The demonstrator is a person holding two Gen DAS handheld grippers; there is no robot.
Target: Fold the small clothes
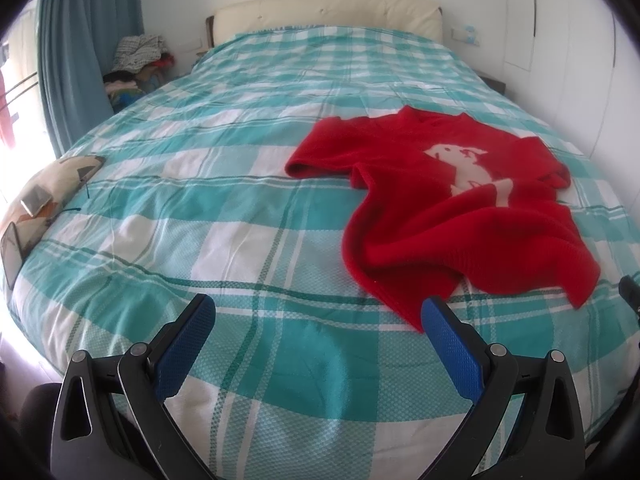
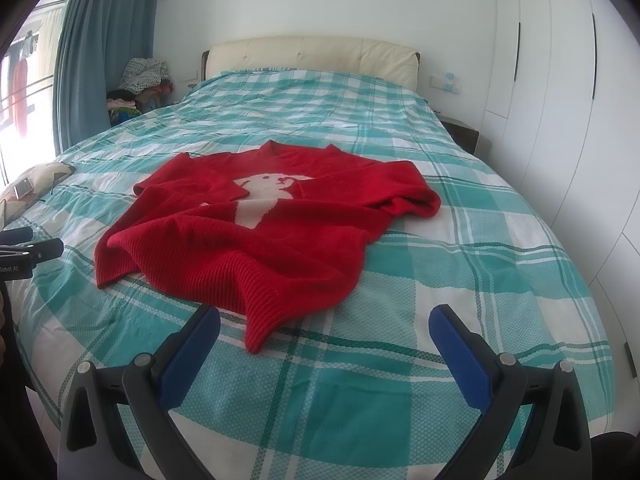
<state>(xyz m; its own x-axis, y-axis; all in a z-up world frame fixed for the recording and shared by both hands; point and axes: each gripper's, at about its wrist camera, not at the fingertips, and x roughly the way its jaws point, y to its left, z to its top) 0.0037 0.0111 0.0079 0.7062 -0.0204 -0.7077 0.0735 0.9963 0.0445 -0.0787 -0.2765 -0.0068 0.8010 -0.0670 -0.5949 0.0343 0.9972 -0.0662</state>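
Note:
A small red knitted sweater (image 1: 452,216) (image 2: 264,232) with a cream animal figure on its chest lies rumpled on the bed, hem toward me, sleeves spread to the sides. My left gripper (image 1: 320,312) hovers open above the bedspread, its right blue pad just left of the sweater's near hem corner. My right gripper (image 2: 326,320) also stands open, with the ribbed hem corner (image 2: 260,328) lying between and just beyond its fingers. Neither gripper holds anything. The left gripper's tip (image 2: 24,248) shows at the left edge of the right wrist view.
The bed (image 1: 200,216) (image 2: 480,280) carries a teal and white checked cover and a cream headboard (image 2: 312,54). A patterned cushion (image 1: 44,196) lies at its left edge. A pile of clothes (image 2: 140,80) sits by the blue curtain (image 2: 100,52). White wardrobes (image 2: 560,100) stand at the right.

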